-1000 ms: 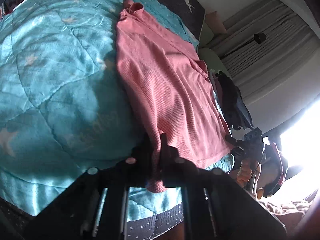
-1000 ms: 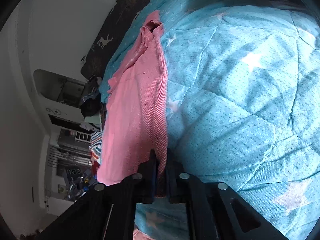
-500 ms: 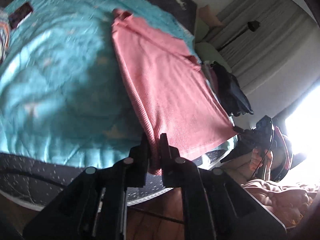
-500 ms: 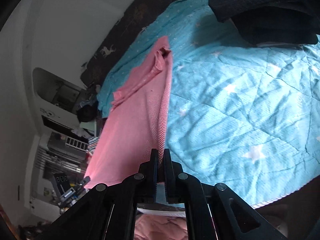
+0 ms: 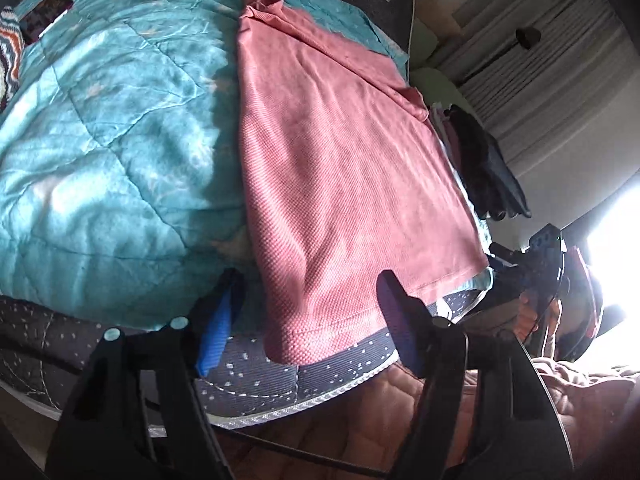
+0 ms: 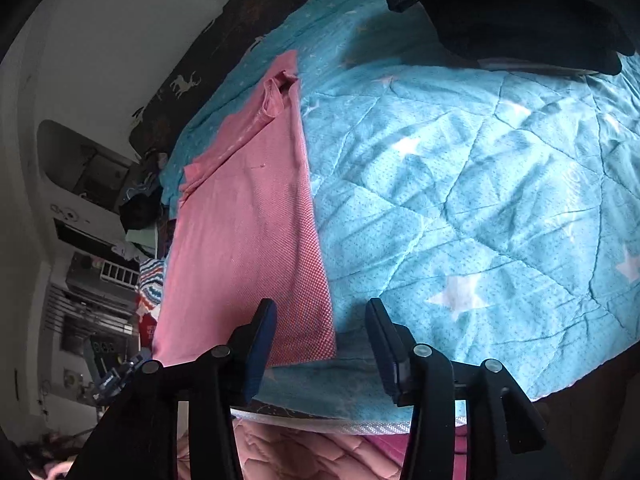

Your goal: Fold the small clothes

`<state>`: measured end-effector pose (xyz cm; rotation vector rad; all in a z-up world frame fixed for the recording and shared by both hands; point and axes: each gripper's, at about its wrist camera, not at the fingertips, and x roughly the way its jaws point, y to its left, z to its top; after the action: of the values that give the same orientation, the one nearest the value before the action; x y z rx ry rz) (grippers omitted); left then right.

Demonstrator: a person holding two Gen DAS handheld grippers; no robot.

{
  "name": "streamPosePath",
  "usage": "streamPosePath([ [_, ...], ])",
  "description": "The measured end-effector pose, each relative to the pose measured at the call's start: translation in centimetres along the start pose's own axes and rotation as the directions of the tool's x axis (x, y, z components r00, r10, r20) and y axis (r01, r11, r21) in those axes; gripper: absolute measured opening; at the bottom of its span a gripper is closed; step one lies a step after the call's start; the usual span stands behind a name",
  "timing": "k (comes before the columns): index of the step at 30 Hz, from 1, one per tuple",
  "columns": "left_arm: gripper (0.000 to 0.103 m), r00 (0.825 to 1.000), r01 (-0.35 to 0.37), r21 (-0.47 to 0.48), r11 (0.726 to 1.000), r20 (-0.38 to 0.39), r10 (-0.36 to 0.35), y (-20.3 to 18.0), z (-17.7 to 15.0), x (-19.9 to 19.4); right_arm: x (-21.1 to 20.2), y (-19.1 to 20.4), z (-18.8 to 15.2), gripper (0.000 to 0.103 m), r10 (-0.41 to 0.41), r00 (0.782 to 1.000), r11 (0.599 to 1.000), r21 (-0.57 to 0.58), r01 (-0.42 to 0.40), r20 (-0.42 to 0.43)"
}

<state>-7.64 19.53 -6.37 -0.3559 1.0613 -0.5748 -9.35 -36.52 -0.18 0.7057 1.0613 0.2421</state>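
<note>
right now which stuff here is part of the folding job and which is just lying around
Part of the job:
- pink shirt, laid flat on the teal quilt
- left gripper, open
- right gripper, open

Just lying about:
- dark clothes pile
- striped knit item
- dark garment

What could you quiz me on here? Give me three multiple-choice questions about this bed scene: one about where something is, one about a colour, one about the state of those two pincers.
1. Where does the shirt's hem lie?
A. at the bed's near edge
B. on the floor
C. on the dark clothes pile

2. What colour is the quilt?
A. yellow
B. turquoise with white stars
C. plain grey

3. How do the left gripper and right gripper stand?
A. both clamped on the shirt
B. one clamped
C. both open

Answers:
1. A, the hem droops over the edge.
2. B, stars show on turquoise.
3. C, the jaws have just been opening; no pad presses the shirt.
</note>
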Motion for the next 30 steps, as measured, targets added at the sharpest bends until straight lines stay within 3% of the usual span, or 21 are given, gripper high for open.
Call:
streamPosePath([
  [1,0.063,1.0,-0.017,0.005,1.0,0.002,0.017,-0.2,0.1,-0.1,0.6,0.2,-0.3,0.048,0.0,1.0,1.0,-0.006,0.0,-0.001],
  [4,0.007,0.999,-0.051,0.006,0.999,-0.007,0.051,-0.3,0.4,0.0,0.9,1.3,-0.4,0.045,-0.005,1.0,0.999,-0.051,0.006,0.006],
  [5,0.007,0.999,-0.052,0.005,0.999,-0.006,0.052,-0.3,0.4,0.1,1.1,2.0,-0.4,0.028,-0.012,1.0,0.996,-0.085,0.012,0.004],
  [7,0.006,0.997,-0.073,0.037,0.997,0.012,0.072,-1.1,0.4,0.1,2.0,3.3,-0.8,0.006,-0.004,1.0,0.991,-0.137,0.0,-0.028],
  [10,0.006,0.996,-0.05,0.066,0.997,0.076,0.045,-2.5,0.8,-1.7,1.9,3.9,-0.6,0.004,0.06,0.998,0.989,-0.132,-0.064,-0.032],
  [15,0.005,0.986,-0.008,0.09,0.996,0.168,-0.008,-4.1,2.8,-5.5,-1.3,3.9,0.5,0.003,0.158,0.986,0.983,-0.1,-0.152,0.058],
  [21,0.005,0.966,0.007,0.133,0.991,0.257,-0.041,-5.7,6.9,-7.0,-3.5,4.4,3.5,0.003,0.351,0.928,0.935,-0.089,-0.342,0.123],
  [25,0.005,0.957,0.011,0.158,0.987,0.284,-0.056,-6.7,11.0,-6.7,-3.6,6.5,7.6,0.003,0.424,0.894,0.904,-0.131,-0.408,0.143],
  [30,0.005,0.967,0.041,0.075,0.996,0.25,-0.058,-6.1,18.9,-6.1,-2.4,9.2,15.2,0.003,0.417,0.892,0.907,-0.148,-0.395,0.174],
])
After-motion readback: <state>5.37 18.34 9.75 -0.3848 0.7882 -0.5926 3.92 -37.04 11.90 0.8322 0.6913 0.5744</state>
